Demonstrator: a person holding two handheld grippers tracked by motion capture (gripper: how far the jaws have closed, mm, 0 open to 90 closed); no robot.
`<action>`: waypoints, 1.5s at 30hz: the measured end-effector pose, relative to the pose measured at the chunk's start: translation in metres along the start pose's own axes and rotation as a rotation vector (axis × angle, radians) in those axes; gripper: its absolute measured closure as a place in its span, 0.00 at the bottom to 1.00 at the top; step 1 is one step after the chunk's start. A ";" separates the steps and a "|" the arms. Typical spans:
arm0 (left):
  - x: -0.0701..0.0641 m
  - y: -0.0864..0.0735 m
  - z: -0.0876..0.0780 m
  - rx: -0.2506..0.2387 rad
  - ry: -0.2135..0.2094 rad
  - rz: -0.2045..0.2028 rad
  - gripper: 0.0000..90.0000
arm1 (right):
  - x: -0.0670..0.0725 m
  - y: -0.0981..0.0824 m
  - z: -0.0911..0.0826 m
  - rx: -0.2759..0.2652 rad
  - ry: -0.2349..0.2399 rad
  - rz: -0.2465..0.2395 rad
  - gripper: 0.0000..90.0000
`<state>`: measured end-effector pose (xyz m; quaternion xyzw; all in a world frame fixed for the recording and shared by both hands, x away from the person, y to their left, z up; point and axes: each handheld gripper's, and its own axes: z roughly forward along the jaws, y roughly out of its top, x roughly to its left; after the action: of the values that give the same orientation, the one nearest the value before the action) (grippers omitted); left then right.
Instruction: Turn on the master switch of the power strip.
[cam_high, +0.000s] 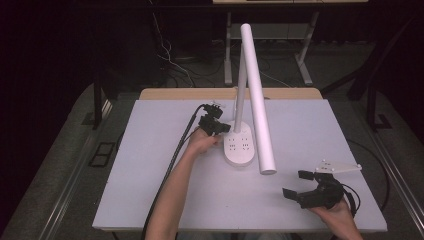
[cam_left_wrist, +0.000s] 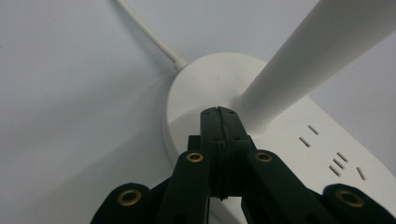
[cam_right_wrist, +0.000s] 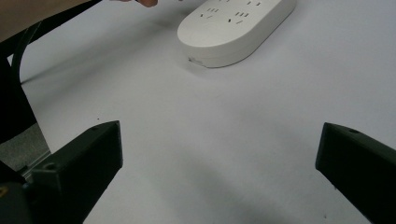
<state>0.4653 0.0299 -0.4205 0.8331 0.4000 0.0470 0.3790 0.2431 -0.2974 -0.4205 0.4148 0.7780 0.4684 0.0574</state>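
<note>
Lamp base (cam_high: 239, 145) w/ sockets sits mid-table (cam_high: 150, 185); left gripper (cam_high: 223, 131) has jaws pressed together, tips on base top just beside white stem (cam_left_wrist: 299, 60). Lamp cord (cam_left_wrist: 149, 32) exits base's far end. Long lamp head (cam_high: 257, 95) slants down over base. Right gripper (cam_high: 295, 184), jaws wide apart, held near table's near-right corner, well apart from base.

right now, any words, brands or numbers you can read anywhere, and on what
None can be read.
The lamp base carries socket slots and no print.
The lamp tube and the table are plain white.
The left gripper and right gripper are unmarked black.
</note>
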 end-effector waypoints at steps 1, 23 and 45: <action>0.002 0.000 -0.003 0.026 -0.004 0.036 1.00 | 0.000 0.000 0.000 0.000 0.001 0.000 0.00; 0.006 -0.006 -0.034 -0.045 0.006 0.065 1.00 | 0.000 0.000 0.000 0.000 0.000 0.007 0.00; 0.001 -0.012 -0.101 -0.138 0.012 0.077 0.80 | 0.000 0.000 0.000 0.000 0.002 0.002 0.00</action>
<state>0.4200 0.0949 -0.3573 0.8193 0.3659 0.0939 0.4313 0.2429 -0.2971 -0.4201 0.4152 0.7774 0.4691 0.0559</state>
